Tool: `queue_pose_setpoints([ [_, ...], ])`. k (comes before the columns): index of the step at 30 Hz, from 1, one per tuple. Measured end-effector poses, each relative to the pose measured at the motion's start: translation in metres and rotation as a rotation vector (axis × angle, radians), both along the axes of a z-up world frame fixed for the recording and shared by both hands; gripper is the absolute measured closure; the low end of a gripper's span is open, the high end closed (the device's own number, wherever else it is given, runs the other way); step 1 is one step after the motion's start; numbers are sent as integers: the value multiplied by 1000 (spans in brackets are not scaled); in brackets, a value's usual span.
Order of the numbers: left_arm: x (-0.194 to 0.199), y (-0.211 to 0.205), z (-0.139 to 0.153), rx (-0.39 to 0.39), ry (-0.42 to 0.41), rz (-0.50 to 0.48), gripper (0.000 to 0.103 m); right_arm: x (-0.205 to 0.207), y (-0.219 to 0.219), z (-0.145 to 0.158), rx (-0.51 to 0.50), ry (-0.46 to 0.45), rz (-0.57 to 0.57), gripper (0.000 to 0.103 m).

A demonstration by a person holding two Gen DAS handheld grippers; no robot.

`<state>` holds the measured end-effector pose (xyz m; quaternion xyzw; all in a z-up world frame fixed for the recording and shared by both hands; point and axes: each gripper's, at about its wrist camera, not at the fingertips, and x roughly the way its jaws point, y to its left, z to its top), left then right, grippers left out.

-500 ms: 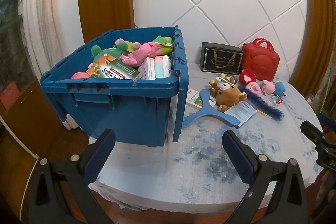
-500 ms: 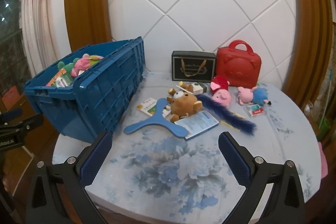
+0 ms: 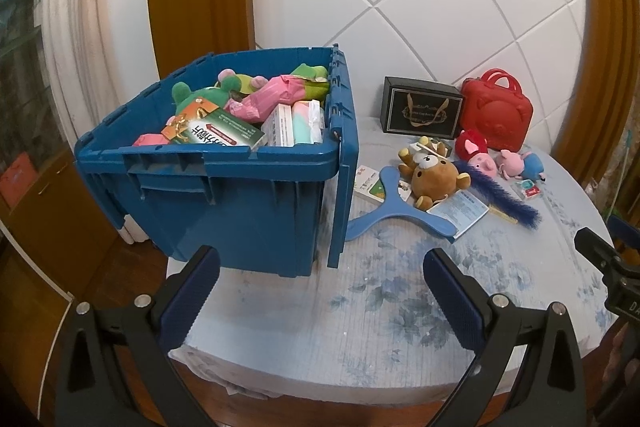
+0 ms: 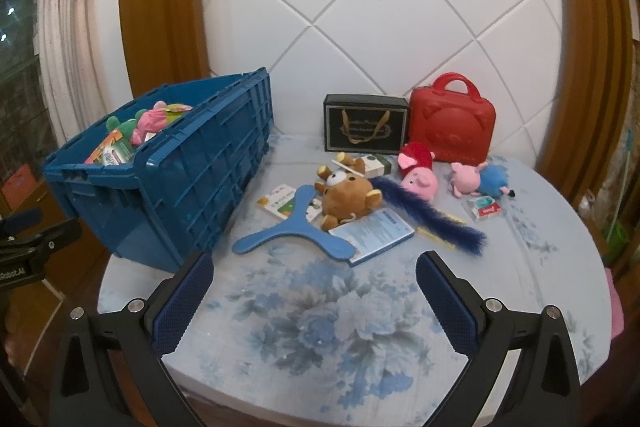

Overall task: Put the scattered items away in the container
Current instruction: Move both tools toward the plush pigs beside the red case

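Meanwhile, the left gripper [image 3: 320, 279] and the right gripper [image 4: 314, 283] both hang over the near edge of the floral table [image 4: 320, 327], jaws spread wide and holding nothing. The blue crate [image 3: 240, 203], already heaped with toys and boxes, stands at the table's left. Beside it lie a blue boomerang [image 4: 292, 227], a brown plush bear [image 4: 346, 197], a booklet [image 4: 376, 233] and a dark blue feather [image 4: 432, 219].

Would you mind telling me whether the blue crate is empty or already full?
Nearly full: the blue crate holds plush toys and boxes piled up to its rim, with its lid flap hanging open.
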<state>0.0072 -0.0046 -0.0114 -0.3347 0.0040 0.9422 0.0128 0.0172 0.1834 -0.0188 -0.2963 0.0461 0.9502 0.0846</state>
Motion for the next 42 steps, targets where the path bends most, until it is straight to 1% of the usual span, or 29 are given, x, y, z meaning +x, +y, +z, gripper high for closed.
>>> queue_pose_setpoints([
  [13,-1,6,-2,-8,-9,-11,0,-1,10,-7,-10,-15,-6,0],
  [22,-6,21,-4,-18,-17,-21,0,-6,24,-13,-27,-24,5,0],
  [27,-12,41,-5,-22,-18,-32,0,-5,45,-17,-37,-26,9,0],
  [31,-20,64,-9,-21,-23,-58,0,-7,67,-21,-45,-25,3,0],
  [34,-26,86,-19,-41,-41,-72,0,-4,88,-27,-50,-6,-14,0],
  [36,-33,100,-30,-44,-82,-94,0,-6,105,-37,-70,-8,-45,0],
  [38,-44,113,-43,-53,-125,-120,0,-9,122,-48,-106,-31,-65,0],
  [42,-67,137,-67,-57,-176,-182,0,-21,153,-76,-187,-108,-74,0],
])
